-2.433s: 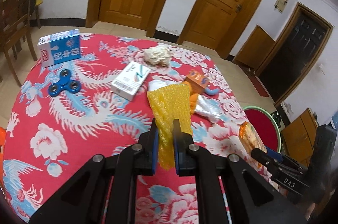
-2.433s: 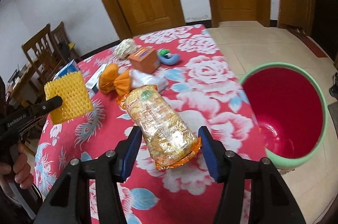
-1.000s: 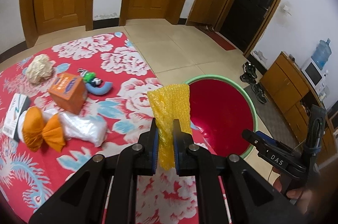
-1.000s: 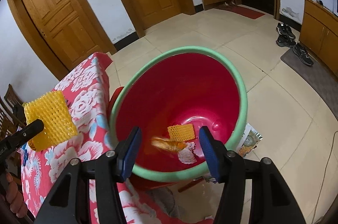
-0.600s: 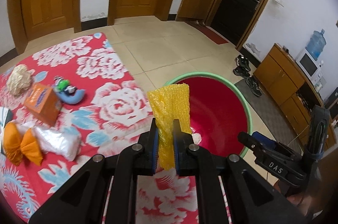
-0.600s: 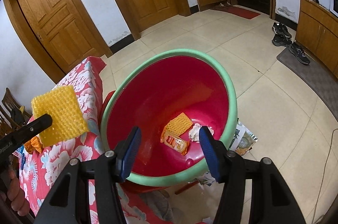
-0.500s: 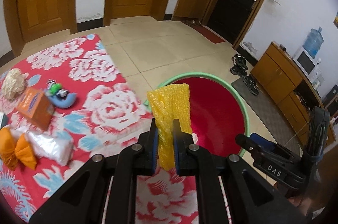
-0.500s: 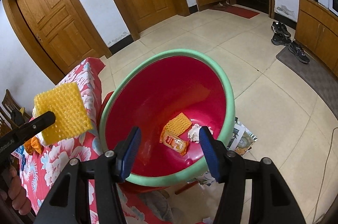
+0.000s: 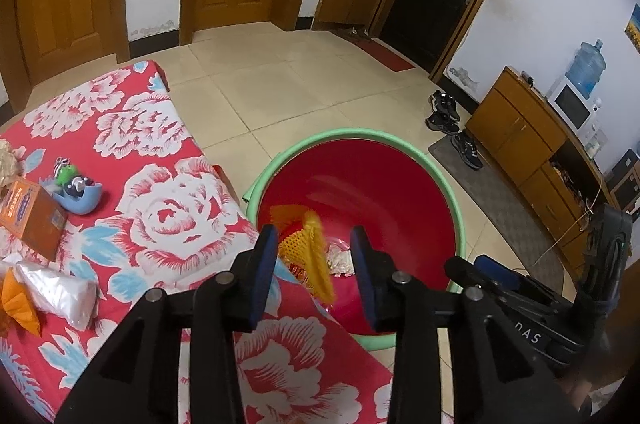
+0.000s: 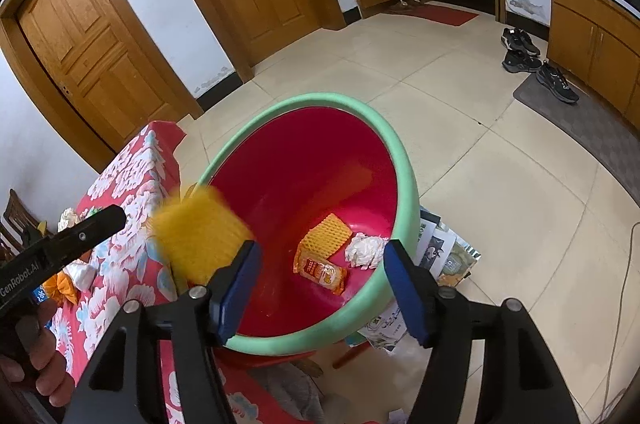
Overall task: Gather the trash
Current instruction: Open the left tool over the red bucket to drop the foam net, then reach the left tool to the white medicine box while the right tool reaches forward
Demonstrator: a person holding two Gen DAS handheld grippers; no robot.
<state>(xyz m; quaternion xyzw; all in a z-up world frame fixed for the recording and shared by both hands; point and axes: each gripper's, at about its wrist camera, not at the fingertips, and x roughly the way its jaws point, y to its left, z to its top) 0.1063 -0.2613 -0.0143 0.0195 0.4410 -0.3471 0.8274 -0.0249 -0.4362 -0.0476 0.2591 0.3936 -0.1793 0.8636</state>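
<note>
Two grippers, one bin, one piece of trash in flight.

Left gripper [image 9: 314, 258]: jaws were opening, pads clear of the yellow foam net [image 9: 318, 260], which showed blurred between the fingers [image 9: 262, 264] and tipped toward the bin [image 9: 400, 139]. From the right wrist view the same net [image 10: 200, 224] hung loose just ahead of the left gripper's tip, beside the bin's near rim, touching neither pad as far as the blur allowed.

Right gripper [image 10: 320, 284]: jaws were opening a little, nothing between them; the bin floor lay ahead of the fingers, with a second net [image 10: 326, 234], a snack packet [image 10: 320, 270] and a crumpled tissue [image 10: 364, 250] already there.

Step in hand, by judgement: release of the net into the bin. It fell close to the rim, so whether it landed inside could not be told.

Next move, by judgement: both grippers back to the table [image 9: 168, 191], left of the fingers, where an orange box [image 9: 30, 214], a blue toy [image 9: 78, 191], a clear bag [image 9: 56, 290] and an orange wrapper [image 9: 16, 304] remained. The soft bag would want a wide, low pinch.

Change since half a second earlier: the left pads had then been clamped on the net, held upright above the fingers; now they stood apart and the net was dropping. The packet lay in the same spot in the bin.
</note>
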